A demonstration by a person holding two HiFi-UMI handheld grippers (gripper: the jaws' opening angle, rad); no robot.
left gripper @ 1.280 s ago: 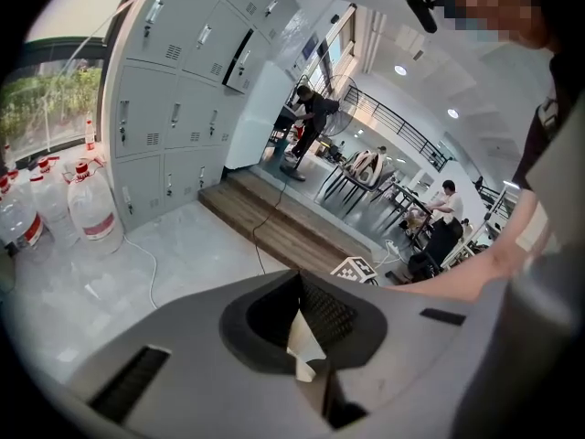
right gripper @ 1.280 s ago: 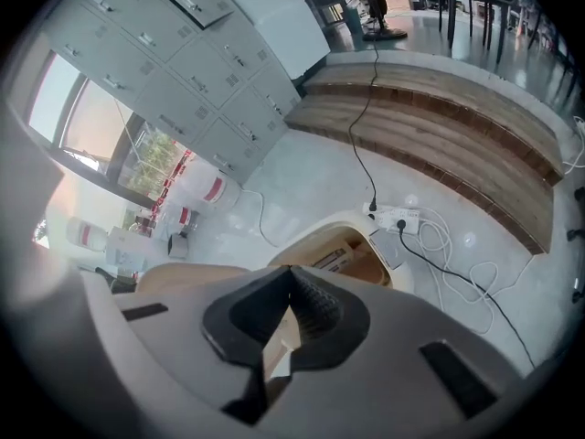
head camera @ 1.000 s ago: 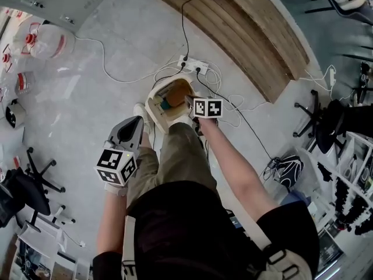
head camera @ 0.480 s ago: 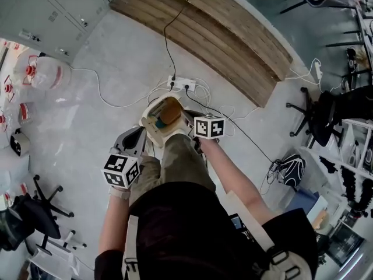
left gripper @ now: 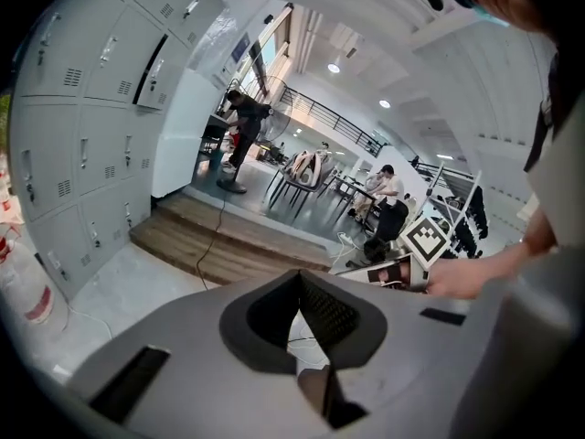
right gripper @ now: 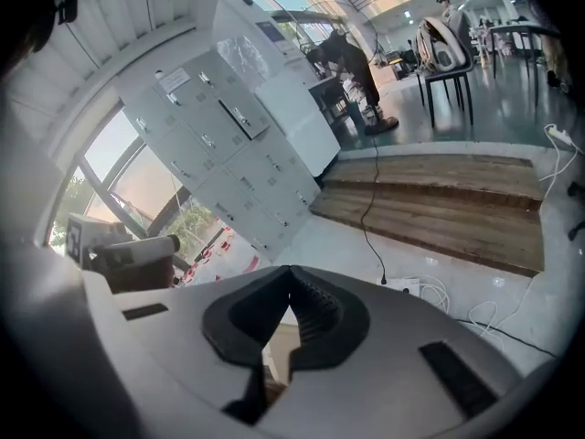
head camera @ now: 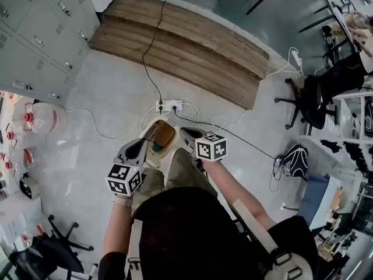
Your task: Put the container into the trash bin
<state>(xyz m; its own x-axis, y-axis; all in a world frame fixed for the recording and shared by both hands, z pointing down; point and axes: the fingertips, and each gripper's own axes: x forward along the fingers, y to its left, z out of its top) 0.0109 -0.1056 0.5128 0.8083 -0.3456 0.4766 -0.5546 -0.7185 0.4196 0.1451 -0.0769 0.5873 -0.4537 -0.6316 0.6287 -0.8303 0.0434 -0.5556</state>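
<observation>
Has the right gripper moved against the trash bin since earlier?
Yes: the right gripper drew back from over the trash bin to its right side.

Head view looks steeply down; 2 gripper views face outward from low, all 3 sharing the brown wooden step (head camera: 175,45).

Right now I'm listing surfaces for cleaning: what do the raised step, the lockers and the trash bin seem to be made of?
The raised step: brown wood planks, matt, with visible board seams. The lockers: probably painted sheet metal, pale grey, flat doors with small handles. The trash bin: likely plastic, cream with a smooth rounded rim; I cannot be sure from here.
</observation>
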